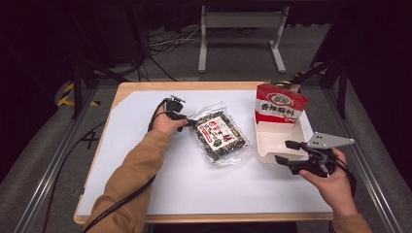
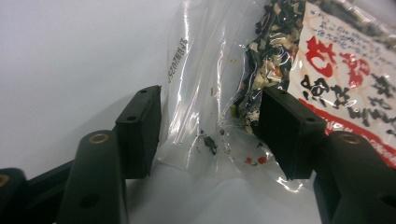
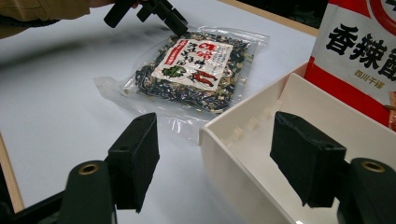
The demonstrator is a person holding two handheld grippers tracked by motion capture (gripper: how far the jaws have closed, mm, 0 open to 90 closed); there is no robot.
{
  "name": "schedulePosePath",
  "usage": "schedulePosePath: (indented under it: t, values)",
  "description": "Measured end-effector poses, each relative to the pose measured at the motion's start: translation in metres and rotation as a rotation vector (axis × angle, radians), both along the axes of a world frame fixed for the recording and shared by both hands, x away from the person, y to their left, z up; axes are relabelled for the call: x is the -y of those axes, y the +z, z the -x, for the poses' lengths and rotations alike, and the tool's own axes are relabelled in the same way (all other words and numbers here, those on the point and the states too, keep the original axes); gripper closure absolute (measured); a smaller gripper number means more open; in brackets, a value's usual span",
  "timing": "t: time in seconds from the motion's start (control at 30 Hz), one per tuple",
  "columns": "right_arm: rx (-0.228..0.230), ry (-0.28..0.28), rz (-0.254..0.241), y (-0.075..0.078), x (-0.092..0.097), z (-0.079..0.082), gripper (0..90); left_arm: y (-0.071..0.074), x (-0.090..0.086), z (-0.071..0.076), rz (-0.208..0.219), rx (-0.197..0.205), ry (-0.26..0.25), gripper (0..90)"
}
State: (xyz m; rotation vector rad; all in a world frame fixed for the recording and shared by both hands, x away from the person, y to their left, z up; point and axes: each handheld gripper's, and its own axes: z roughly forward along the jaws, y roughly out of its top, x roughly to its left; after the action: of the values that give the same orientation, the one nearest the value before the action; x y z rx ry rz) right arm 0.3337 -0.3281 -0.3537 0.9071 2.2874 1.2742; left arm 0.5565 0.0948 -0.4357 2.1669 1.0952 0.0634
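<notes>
Lying flat mid-table (image 1: pixel 145 194): clear snack bag (image 1: pixel 220 134), just left of white tray (image 1: pixel 265 145); straddling bag's clear corner w/ left hand-held gripper (image 2: pixel 210 126), pads not yet pressing, still released; hovering by tray's near wall w/ right hand-held gripper (image 3: pixel 215 154), wide apart, holding nothing; standing in tray: red pack (image 1: pixel 281 103).
</notes>
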Motion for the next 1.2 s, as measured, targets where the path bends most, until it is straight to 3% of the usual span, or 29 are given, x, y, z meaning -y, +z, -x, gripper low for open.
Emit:
schedulePosePath:
  t: [0.27,0.33,0.43,0.73,1.03,1.2]
  values:
    - [-0.002,0.001,-0.003,-0.0008,0.0003,-0.001,31.7,0.001,0.0045,0.0027,-0.019,0.002,0.028,53.6]
    - [-0.002,0.003,-0.003,-0.0006,-0.0005,-0.0009,31.6,0.0007,0.0053,0.0033,0.018,-0.039,0.032,66.0]
    - [0.003,0.008,-0.004,0.0005,-0.0012,0.0,31.5,-0.0001,0.0045,0.0038,0.035,-0.045,0.029,72.4]
    - [0.004,0.01,-0.004,0.0006,-0.0015,0.0001,31.3,-0.0004,0.0042,0.0063,0.043,-0.028,0.051,77.8]
    - [0.004,0.006,-0.002,-0.0003,-0.0005,-0.0003,31.2,0.0057,0.0058,0.0076,0.006,-0.004,0.054,82.2]
    - [0.007,0.007,-0.004,-0.0003,-0.0004,-0.0005,31.3,0.0093,0.0029,0.0093,0.038,-0.003,0.062,83.9]
